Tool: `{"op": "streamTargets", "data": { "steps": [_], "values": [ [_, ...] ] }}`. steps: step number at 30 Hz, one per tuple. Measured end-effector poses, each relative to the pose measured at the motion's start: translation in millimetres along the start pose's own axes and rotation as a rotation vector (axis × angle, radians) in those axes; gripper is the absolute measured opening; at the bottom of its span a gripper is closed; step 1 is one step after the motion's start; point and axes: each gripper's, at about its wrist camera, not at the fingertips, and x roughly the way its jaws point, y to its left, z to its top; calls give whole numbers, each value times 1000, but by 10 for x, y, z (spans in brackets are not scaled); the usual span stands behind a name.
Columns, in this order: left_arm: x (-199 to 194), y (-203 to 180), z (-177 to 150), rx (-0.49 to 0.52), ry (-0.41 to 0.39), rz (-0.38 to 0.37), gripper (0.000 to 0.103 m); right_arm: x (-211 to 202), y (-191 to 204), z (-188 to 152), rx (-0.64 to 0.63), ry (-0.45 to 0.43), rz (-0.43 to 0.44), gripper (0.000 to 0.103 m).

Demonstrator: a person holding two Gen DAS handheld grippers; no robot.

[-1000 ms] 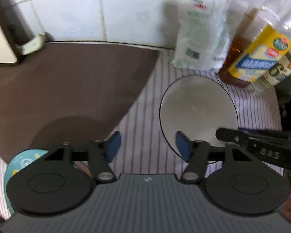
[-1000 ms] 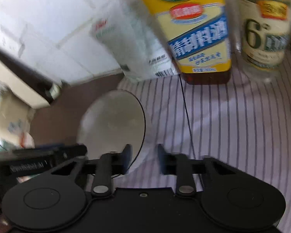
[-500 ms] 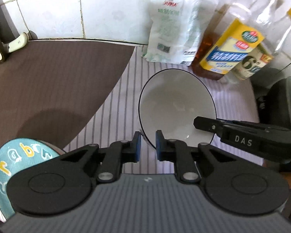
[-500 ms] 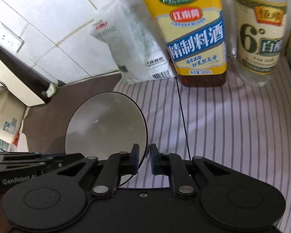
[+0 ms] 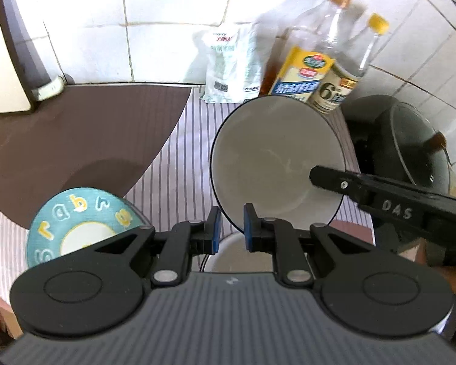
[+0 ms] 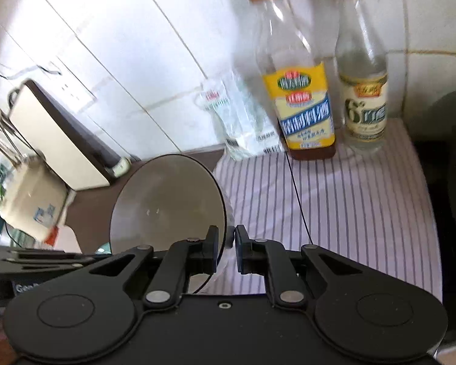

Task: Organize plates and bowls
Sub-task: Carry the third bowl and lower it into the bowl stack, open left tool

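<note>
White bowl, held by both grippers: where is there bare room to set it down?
Free: the striped cloth in front of the bottles, and the brown mat left of it. Crowded: the back wall with bag and bottles, the dark pot at right, the teal plate near left.

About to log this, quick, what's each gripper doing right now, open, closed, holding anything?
Left gripper: shut on the white bowl's near rim.
Right gripper: shut on the same bowl's rim, opposite side.
</note>
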Motion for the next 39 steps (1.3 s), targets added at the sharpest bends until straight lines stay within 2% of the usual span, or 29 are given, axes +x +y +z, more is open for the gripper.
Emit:
{"op": "streamTargets", "data": {
  "steps": [2, 8, 15, 23, 27, 29, 39],
  "values": [
    [-150, -18, -54, 1, -14, -9, 13, -164, 77, -37, 1, -25, 12, 15],
    [-482, -63, -270, 7, -37, -17, 13, -443, 226, -174, 24, -25, 35, 16],
    [-539, -71, -585, 6, -18, -21, 13, -626, 392, -442, 0, -22, 0, 16],
    [-360, 7, -867, -12, 30, -36, 13, -601, 440, -728, -26, 4, -63, 16],
    [-244, 24, -973, -14, 12, -24, 13, -532, 370, -777, 17, 24, -66, 16],
    [-158, 29, -1022, -29, 30, -28, 14, -487, 343, -792, 32, 37, -71, 16],
    [175, 90, -1044, -67, 89, -30, 16, -253, 380, -869, -80, 61, -138, 16]
  ]
}}
